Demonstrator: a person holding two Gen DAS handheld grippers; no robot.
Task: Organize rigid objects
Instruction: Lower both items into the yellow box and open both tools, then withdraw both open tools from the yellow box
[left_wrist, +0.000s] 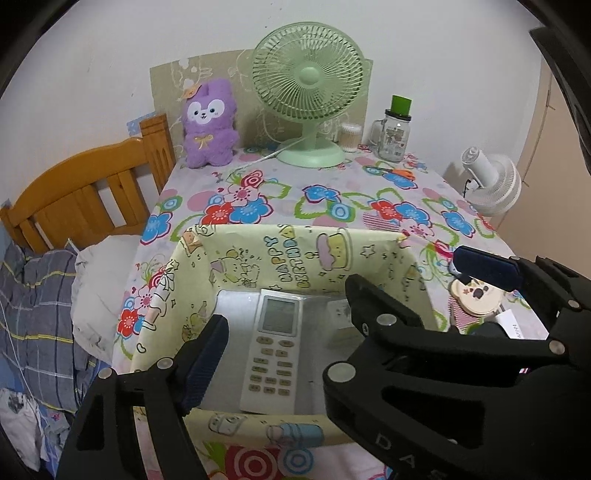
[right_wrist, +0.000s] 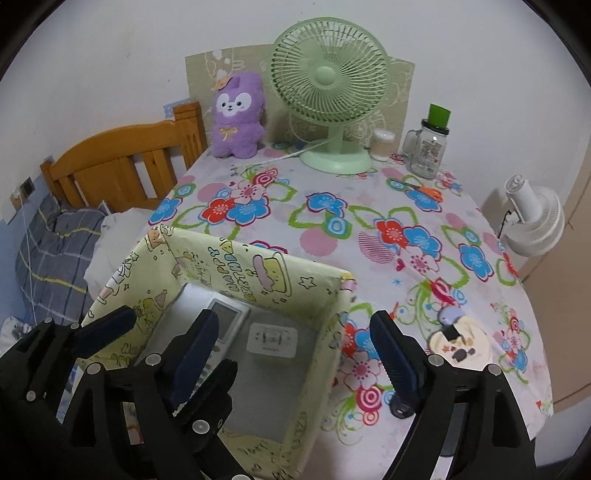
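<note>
A yellow cartoon-print box (left_wrist: 295, 254) (right_wrist: 258, 269) stands on the flowered tablecloth. Inside it a white remote control (left_wrist: 273, 347) (right_wrist: 225, 317) lies flat, with a small white socket adapter (left_wrist: 341, 314) (right_wrist: 272, 339) to its right. My left gripper (left_wrist: 280, 347) (right_wrist: 177, 339) hangs open above the remote, with nothing between its pads. Just to the right, my right gripper (right_wrist: 291, 317) (left_wrist: 417, 277) stands open over the box's right wall, also holding nothing; its left finger crosses the left gripper's right finger. A round beige compact (left_wrist: 474, 301) (right_wrist: 461, 345) lies on the cloth right of the box.
At the back of the table are a green desk fan (left_wrist: 308, 92), a purple plush (left_wrist: 208, 122), a cotton-swab tub (right_wrist: 384, 144) and a glass jar with a green lid (right_wrist: 428, 144). Orange-handled scissors (right_wrist: 424, 190) lie near them. A wooden bed (left_wrist: 81, 192) is to the left, a white fan (right_wrist: 532, 221) to the right.
</note>
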